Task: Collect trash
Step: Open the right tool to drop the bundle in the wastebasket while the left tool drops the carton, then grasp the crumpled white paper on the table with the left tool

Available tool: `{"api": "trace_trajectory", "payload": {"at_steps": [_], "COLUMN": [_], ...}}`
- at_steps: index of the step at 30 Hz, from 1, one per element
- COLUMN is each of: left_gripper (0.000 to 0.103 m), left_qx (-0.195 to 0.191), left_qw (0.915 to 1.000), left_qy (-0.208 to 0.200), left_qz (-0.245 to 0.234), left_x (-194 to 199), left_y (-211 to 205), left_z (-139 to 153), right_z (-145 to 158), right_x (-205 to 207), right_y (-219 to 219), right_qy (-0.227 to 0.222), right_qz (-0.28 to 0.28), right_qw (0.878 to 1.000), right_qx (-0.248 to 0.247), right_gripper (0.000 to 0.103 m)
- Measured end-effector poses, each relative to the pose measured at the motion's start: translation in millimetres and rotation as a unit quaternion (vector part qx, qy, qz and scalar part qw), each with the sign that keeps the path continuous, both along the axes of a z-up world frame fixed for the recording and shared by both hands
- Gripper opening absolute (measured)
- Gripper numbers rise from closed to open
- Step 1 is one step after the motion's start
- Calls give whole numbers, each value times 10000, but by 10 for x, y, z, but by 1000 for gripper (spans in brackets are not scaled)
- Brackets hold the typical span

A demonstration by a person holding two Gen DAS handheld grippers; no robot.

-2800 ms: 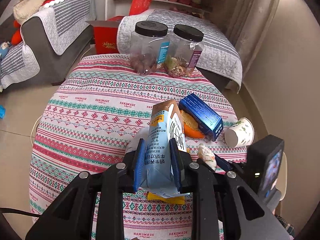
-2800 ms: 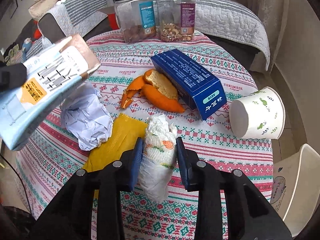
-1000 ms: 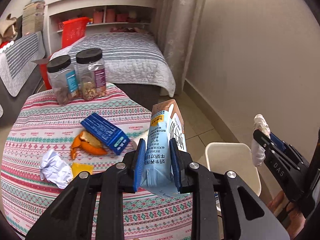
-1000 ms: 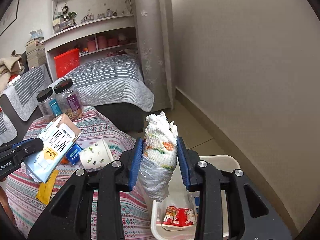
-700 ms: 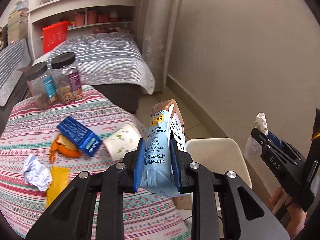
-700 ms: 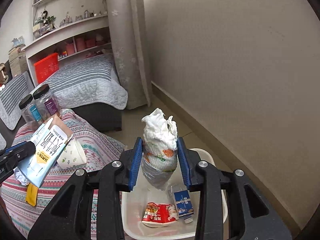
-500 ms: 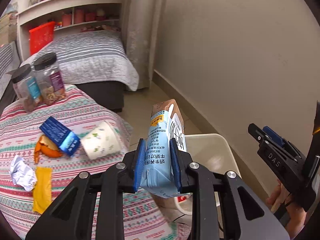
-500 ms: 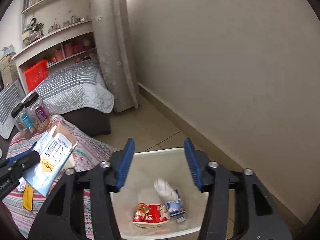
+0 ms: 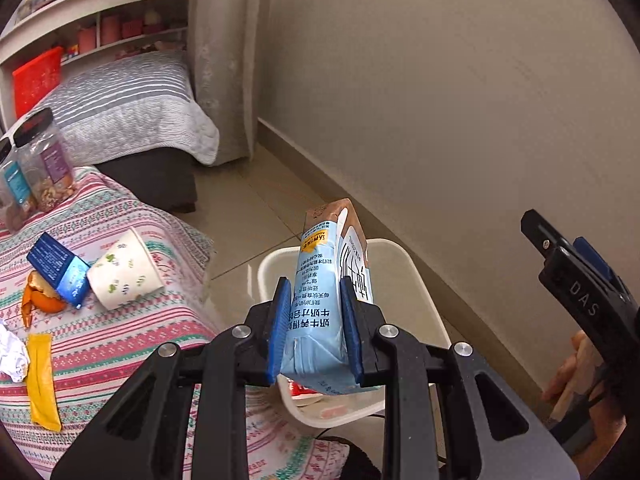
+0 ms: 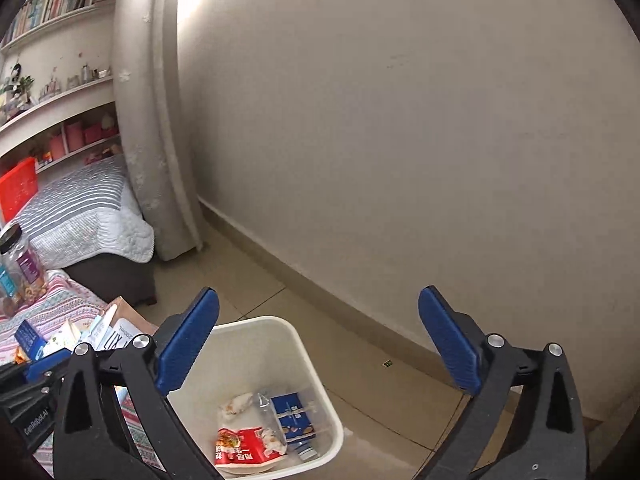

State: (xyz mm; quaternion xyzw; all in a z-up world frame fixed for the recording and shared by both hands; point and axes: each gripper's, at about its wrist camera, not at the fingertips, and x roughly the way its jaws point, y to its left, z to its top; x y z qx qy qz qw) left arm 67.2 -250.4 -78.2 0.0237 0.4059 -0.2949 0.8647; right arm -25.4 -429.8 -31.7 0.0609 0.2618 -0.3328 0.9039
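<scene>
My left gripper (image 9: pixel 316 320) is shut on a light blue milk carton (image 9: pixel 330 300) and holds it upright over the near rim of the white trash bin (image 9: pixel 416 280). My right gripper (image 10: pixel 318 338) is wide open and empty above the bin (image 10: pixel 304 364). In the bin lie the crumpled white wrapper (image 10: pixel 240 402), a red packet (image 10: pixel 240 448) and a small blue box (image 10: pixel 294 416). The carton also shows in the right wrist view (image 10: pixel 108 330). The right gripper shows at the right edge of the left wrist view (image 9: pixel 576 280).
The table with the patterned cloth (image 9: pixel 108 332) holds a paper cup (image 9: pixel 126 274), a blue box (image 9: pixel 56 266), orange peel (image 9: pixel 38 296), a yellow packet (image 9: pixel 42 384), crumpled paper (image 9: pixel 12 354) and two jars (image 9: pixel 36 172). A bed (image 9: pixel 120 104) and wall (image 9: pixel 460 100) stand behind.
My right gripper opened over the bin and the white wrapper dropped into it. My left gripper carried the milk carton from the table to above the bin.
</scene>
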Motion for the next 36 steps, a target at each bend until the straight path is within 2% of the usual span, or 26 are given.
{"api": "trace_trajectory", "payload": {"at_steps": [5,8,11,14,17,23,28,36], "left_gripper": [28,41,46,54,69,74,79,80], "left_qx": [-56,7,51,189,302,598,748,739], "left_qw": [9991,9988,9992,9998,9993,9942,9845,9749], "left_qy": [209,235,199,-34,-170,-561,-1007,-1148], "left_qz": [-372,-431,-348,-111,139,697,1227,1758], "left_x": [-82,-101,-92,-82,-73,-52,-76,6], "left_y": [-190,-227,-184,-101,-17,212,459,906], "left_z": [-98,-146,-146,-89,-43,36,137,234], "right_z": [18,21,32,47,52,77,63,37], "right_x": [-87,-99,-97,-62,-12,44,147,360], "right_y": [-87,-100,-83,-13,79,309,493,948], "right_qy": [-87,-90,-74,-60,-30,-33,38,125], "right_qz": [-226,-260,-233,-162,-73,74,261,739], "right_qw": [9997,9996,9997,9998,9999,9994,9989,9955], "right_qx": [37,61,62,23,-88,-338,-393,-585], "right_gripper": [96,96,96,96,96,96,96,96]}}
